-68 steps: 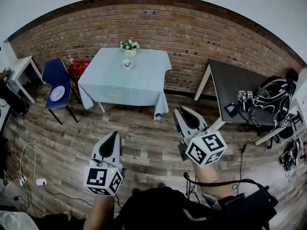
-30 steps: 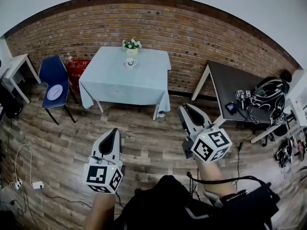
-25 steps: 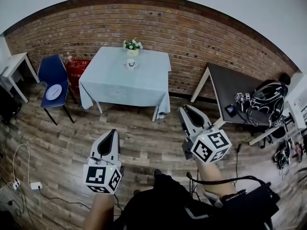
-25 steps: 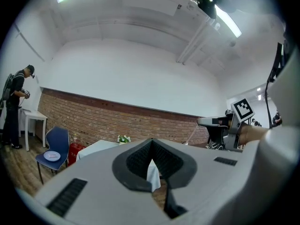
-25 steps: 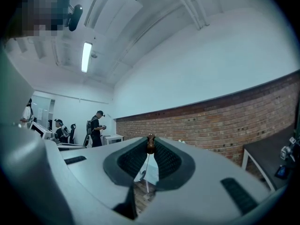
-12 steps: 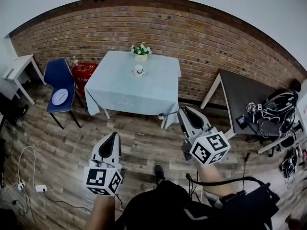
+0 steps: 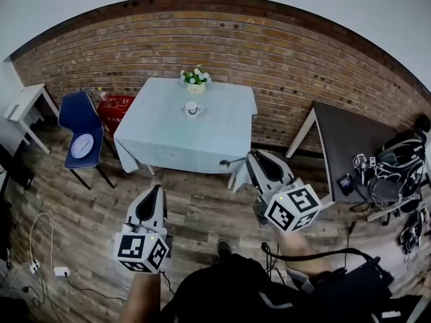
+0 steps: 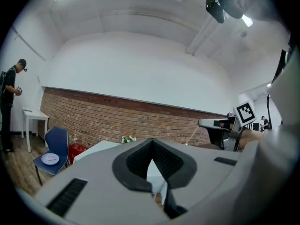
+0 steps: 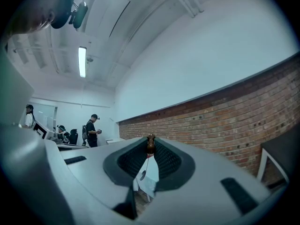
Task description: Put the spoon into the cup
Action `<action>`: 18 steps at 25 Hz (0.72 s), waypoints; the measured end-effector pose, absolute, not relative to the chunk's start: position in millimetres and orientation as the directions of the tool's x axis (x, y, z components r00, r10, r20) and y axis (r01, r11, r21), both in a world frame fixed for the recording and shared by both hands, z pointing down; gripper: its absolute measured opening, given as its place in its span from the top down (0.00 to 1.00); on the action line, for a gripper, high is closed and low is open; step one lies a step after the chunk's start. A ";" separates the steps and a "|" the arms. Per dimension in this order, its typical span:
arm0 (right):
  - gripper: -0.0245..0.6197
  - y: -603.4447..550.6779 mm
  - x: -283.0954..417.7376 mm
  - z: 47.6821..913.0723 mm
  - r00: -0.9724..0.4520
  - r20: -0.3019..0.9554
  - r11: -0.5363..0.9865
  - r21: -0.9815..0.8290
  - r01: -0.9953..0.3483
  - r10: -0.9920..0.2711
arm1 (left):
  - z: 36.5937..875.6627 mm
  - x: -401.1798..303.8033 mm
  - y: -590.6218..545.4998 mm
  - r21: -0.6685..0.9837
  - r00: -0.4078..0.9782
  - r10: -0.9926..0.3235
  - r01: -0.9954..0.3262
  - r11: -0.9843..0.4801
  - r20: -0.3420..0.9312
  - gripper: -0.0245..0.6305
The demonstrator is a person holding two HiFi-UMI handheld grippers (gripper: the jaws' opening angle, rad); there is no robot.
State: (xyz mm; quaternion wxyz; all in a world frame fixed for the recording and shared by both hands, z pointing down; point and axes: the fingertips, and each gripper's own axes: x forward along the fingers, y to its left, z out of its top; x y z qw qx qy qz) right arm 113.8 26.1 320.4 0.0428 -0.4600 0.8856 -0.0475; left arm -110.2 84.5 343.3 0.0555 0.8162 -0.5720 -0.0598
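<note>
A white cup (image 7: 192, 108) on a saucer stands on the table with the pale blue cloth (image 7: 168, 147), in front of a small pot of flowers (image 7: 196, 78). My right gripper (image 7: 258, 159) is held level in the air near the table's front right corner, shut on a thin spoon (image 7: 232, 161) that pokes out to the left. In the right gripper view the spoon (image 9: 143, 174) hangs from its brown handle between the jaws (image 9: 150, 146). My left gripper (image 7: 153, 199) is short of the table, shut and empty (image 8: 151, 142). The cup is hidden in both gripper views.
A blue chair (image 7: 74, 113) bearing a white plate and a red box (image 7: 116, 104) stand left of the table. A dark table (image 7: 350, 140) with a backpack (image 7: 399, 167) is at the right. Brick wall behind. A person (image 8: 8, 102) stands far left.
The table with the cup has come nearer and lower in the head view. Both grippers have travelled forward towards it, the right one still holding the spoon.
</note>
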 end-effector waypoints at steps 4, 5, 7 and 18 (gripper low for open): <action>0.88 -3.3 123.9 324.7 -0.580 -0.029 0.578 -0.135 -0.805 -0.814 | 335.0 -95.1 50.5 0.123 0.346 -0.938 -0.930 -0.347 -0.035 0.95; 0.88 -11.0 126.7 325.4 -0.581 -0.027 0.579 -0.137 -0.804 -0.813 | 334.4 -92.0 41.6 0.123 0.344 -0.938 -0.930 -0.346 -0.034 0.95; 0.88 -25.6 133.2 325.5 -0.583 -0.025 0.581 -0.139 -0.802 -0.812 | 335.2 -84.0 25.2 0.123 0.347 -0.938 -0.930 -0.347 -0.027 0.95; 0.88 -98.5 173.8 331.9 -0.600 -0.017 0.595 -0.152 -0.789 -0.800 | 351.9 -46.6 -48.9 0.116 0.344 -0.939 -0.933 -0.340 0.022 0.95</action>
